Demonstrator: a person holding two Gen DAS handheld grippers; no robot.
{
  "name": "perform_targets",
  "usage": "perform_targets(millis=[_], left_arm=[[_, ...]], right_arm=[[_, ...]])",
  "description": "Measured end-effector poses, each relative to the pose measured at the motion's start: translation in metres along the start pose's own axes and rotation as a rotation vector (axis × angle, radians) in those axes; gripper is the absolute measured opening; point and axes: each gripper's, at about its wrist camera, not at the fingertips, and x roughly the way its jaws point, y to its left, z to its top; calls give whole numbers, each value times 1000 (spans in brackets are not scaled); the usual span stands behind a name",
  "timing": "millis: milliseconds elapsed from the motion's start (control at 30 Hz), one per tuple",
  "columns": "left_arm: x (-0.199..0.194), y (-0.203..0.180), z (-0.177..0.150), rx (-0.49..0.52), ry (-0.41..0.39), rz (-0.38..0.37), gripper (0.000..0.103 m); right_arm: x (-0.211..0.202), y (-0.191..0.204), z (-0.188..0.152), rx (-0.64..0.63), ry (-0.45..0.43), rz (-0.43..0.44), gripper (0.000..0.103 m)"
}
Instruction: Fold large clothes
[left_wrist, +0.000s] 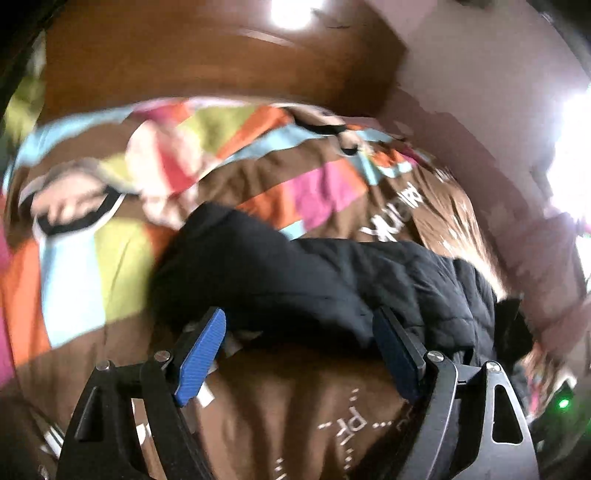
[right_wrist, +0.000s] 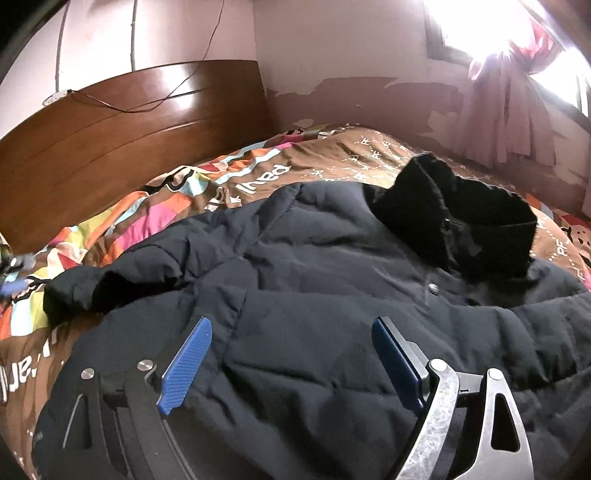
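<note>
Both grippers, left gripper (left_wrist: 299, 354) and right gripper (right_wrist: 291, 363), spread, empty; jacket (right_wrist: 295, 280) sleeve (right_wrist: 110, 284) folded in, probably; next pinch hem, both layers

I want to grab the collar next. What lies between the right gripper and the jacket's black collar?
Only the jacket's own quilted front, with a snap button, separates the open right gripper from the collar, in the right wrist view.

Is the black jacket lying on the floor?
No, the black jacket is spread out on the bed's colorful quilt, in front of the wooden headboard.
</note>
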Motion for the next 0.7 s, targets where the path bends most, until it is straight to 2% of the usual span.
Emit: perform_targets(millis=[67,133,200,267,333,400,567,633,700], left_arm=[[1,24,2,-91,8,-15,77],[5,45,10,-191,14,-61,77],[13,62,12,-312,45,-160,77],[20,71,12,-391,84,-229,77],[26,74,11,-439,120,-302,77],[33,75,8,-476,150,-362,77],[57,84,8,-588,215,-405,77],[61,87,12,-576,165,-364,76],[60,89,18,-541,106,-312,70]], right_arm=[[9,7,3,-6,4,5,88],[19,15,6,-9,19,-2,88],[32,24,7,-5,41,-9,88],[43,33,8,-19,63,-35,88],[53,41,7,-44,77,-60,88],[63,48,3,-70,101,-82,92],[71,56,-9,-107,100,-130,96],[71,55,-10,-101,97,-129,96],[71,55,-13,-100,91,-132,96]])
